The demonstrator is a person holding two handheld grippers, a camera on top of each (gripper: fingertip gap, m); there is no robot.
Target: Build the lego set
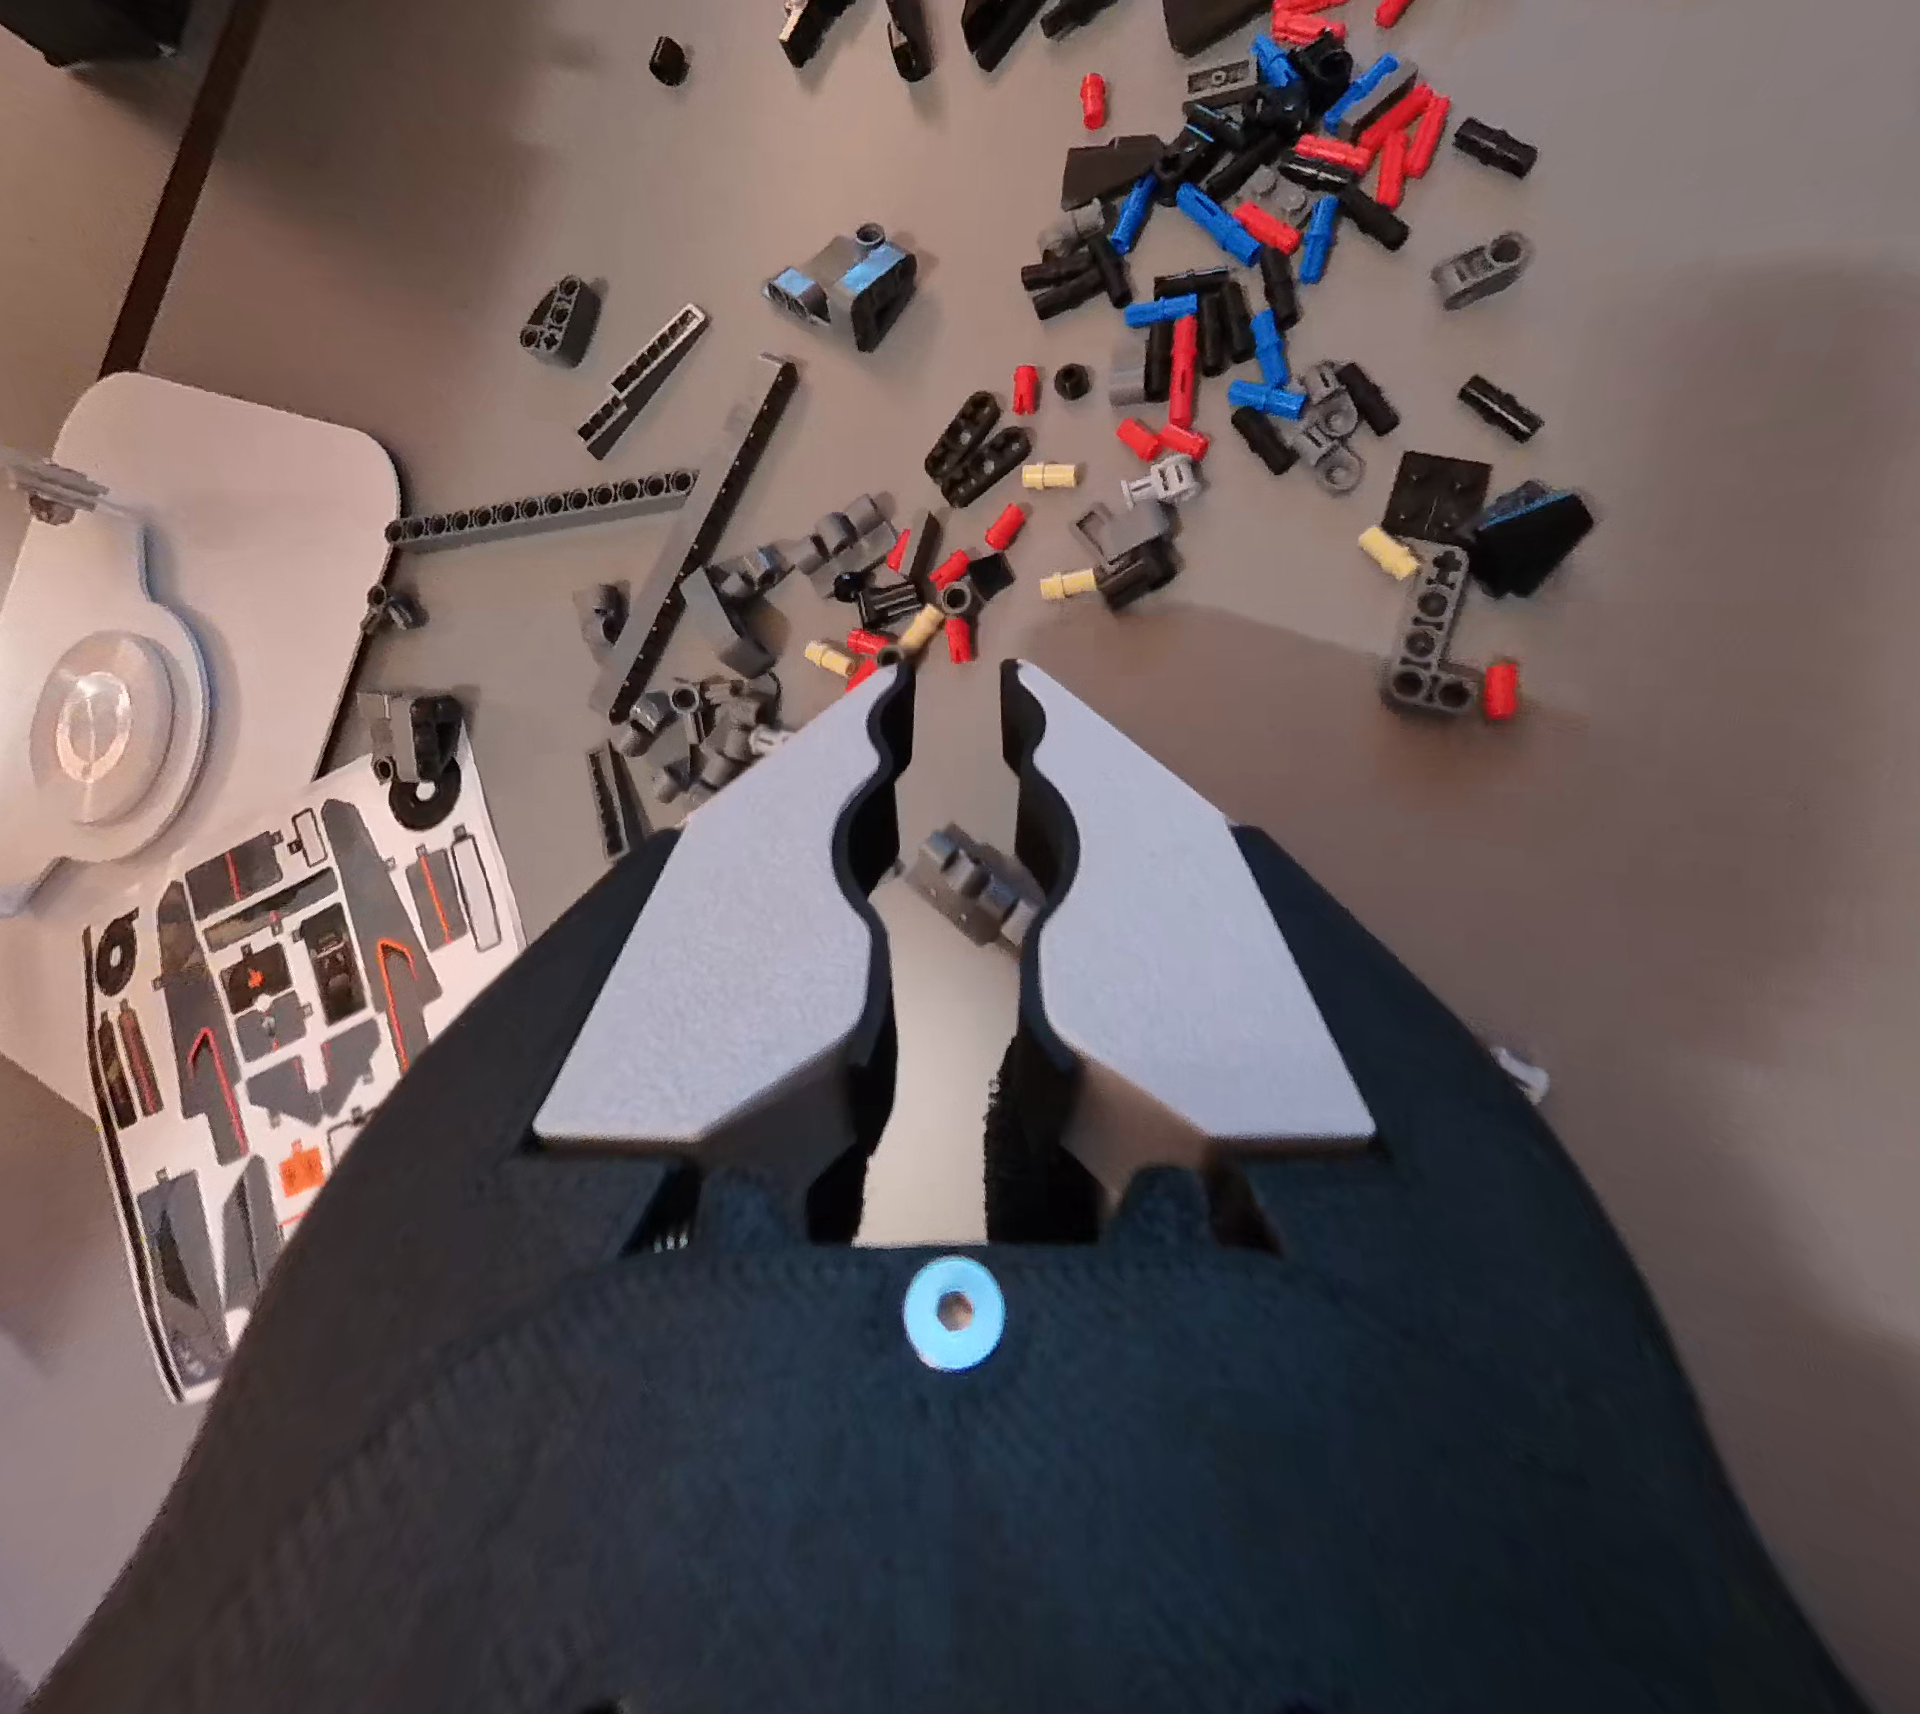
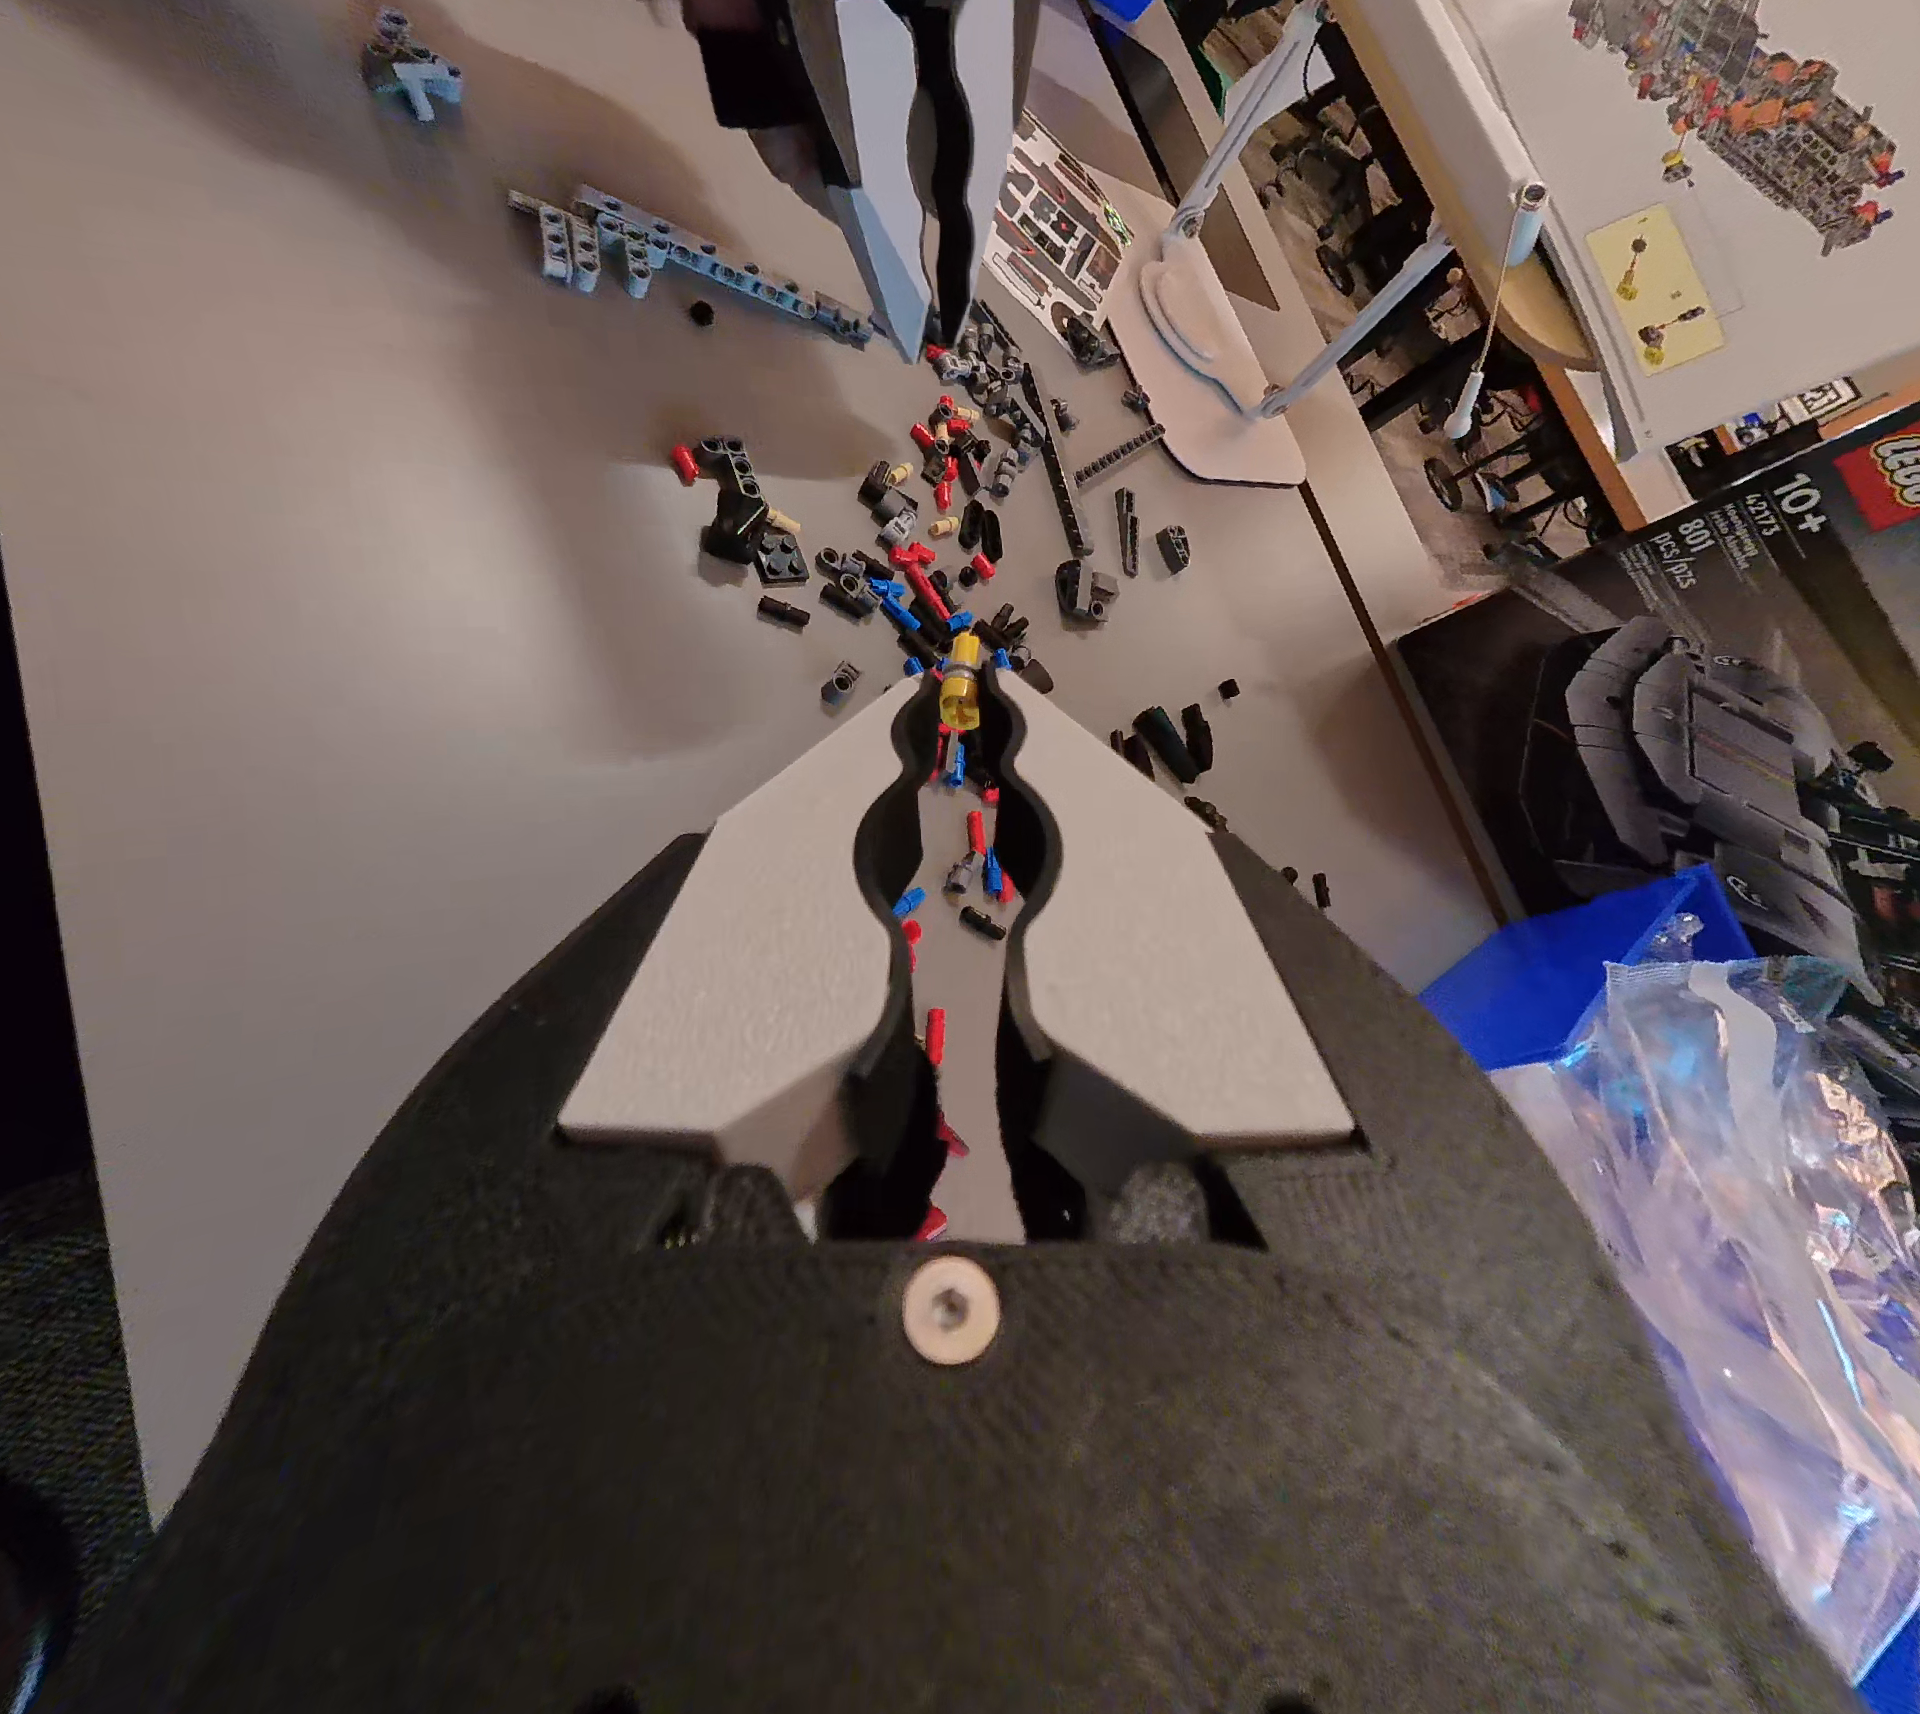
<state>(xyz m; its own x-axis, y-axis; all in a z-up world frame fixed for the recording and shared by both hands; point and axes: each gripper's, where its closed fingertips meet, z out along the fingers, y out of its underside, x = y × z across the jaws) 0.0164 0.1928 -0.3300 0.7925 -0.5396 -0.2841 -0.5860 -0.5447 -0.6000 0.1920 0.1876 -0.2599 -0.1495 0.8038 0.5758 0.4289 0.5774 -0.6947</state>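
Yellow plastic shows between the tips of the right gripper (image 2: 961, 688): a small yellow-and-grey axle piece (image 2: 960, 679) is pinched there, and the fingers are almost closed on it, with only the piece's width between them. It is held above the heap of red, blue and black pins (image 2: 925, 594) that lies just past the fingertips on the grey table (image 2: 312, 521).

The left gripper (image 1: 956, 677) hangs over the same table with its fingers a little apart and nothing between them. A small dark grey connector (image 1: 977, 885) lies on the table under the gap, nearer the palm than the tips, and loose red and tan pins (image 1: 935, 625) lie just ahead of the tips. A long grey beam (image 1: 540, 511) lies to the left of the fingers, and the sticker sheet (image 1: 291, 989) farther left.

I judge the step is to join the held piece to a partner part. To do it well, the right grip should stay firm, because the piece is short and may turn. The left gripper should choose one part only, close on its flat sides, and lift it clear of the neighbours before the two come together in line.
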